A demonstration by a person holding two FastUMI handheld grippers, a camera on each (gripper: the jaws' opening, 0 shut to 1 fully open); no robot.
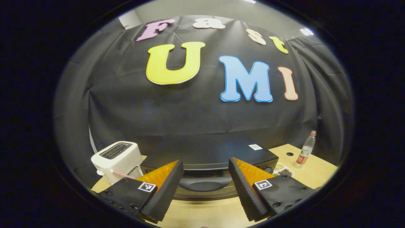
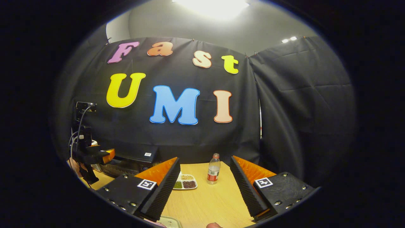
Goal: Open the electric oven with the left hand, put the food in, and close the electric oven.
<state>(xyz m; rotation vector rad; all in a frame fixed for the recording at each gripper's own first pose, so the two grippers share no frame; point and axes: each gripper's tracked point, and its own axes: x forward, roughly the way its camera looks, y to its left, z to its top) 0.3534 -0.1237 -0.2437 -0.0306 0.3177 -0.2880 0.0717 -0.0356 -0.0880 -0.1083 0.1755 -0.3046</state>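
The wooden table [image 2: 208, 196] holds everything, and the job looks like it is only just starting. The biggest thing on it is the black oven [image 1: 208, 171], at the back of the table by the black cloth wall, right in front of the left gripper [image 1: 205, 180]. Its door looks closed, and the dark handle [image 1: 205, 183] on the door sits just past the two fingers, which are spread wide with nothing between them. So the door is not open yet, the food is not inside, and closing comes last. A white toaster [image 1: 117, 158] stands next to the oven. The right gripper [image 2: 204, 182] is also spread wide and holds nothing. Ahead of it stands a small bottle [image 2: 214, 169] with a red label, and just beside that a little white tray of food [image 2: 185, 182], waiting on the table, well apart from the oven.
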